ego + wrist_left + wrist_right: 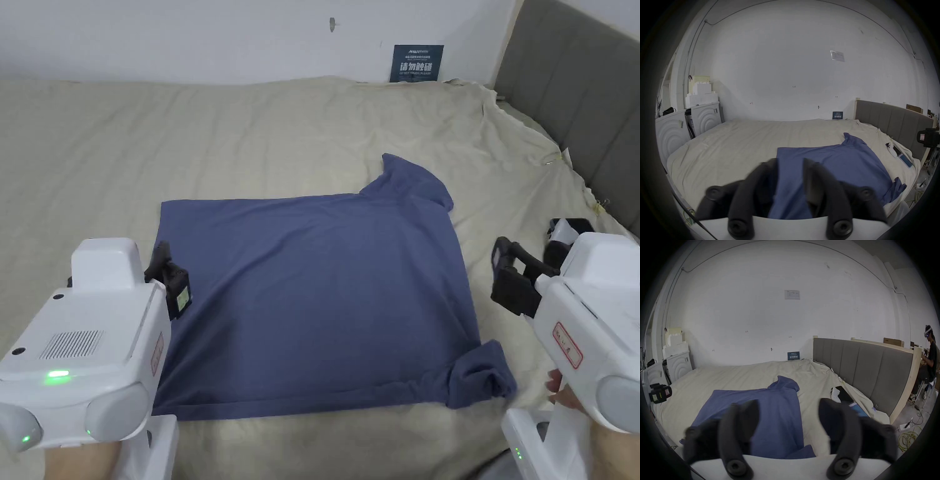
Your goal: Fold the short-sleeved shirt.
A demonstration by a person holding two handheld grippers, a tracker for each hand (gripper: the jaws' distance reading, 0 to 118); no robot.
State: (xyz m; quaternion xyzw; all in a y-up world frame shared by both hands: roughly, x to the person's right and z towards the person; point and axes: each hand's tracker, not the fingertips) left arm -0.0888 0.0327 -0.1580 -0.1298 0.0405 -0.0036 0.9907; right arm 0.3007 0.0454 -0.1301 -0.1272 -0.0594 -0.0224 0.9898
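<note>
A blue short-sleeved shirt [312, 294] lies spread flat on the beige bed sheet [250, 137], hem to the left. One sleeve [412, 178] points to the far side and the other sleeve [481, 375] is bunched at the near right corner. My left gripper [170, 275] hovers at the hem edge, open, with the shirt [834, 162] showing between its jaws [790, 162]. My right gripper [531, 244] is open over bare sheet just right of the shirt [769, 410], its jaws wide apart [789, 402] and holding nothing.
A grey headboard [575, 94] runs along the right side of the bed. A phone and a white object [844, 394] lie on the sheet near it. White cabinets [705, 116] stand at the left. A person [930, 356] sits beyond the headboard. Cables [907, 438] lie on the floor.
</note>
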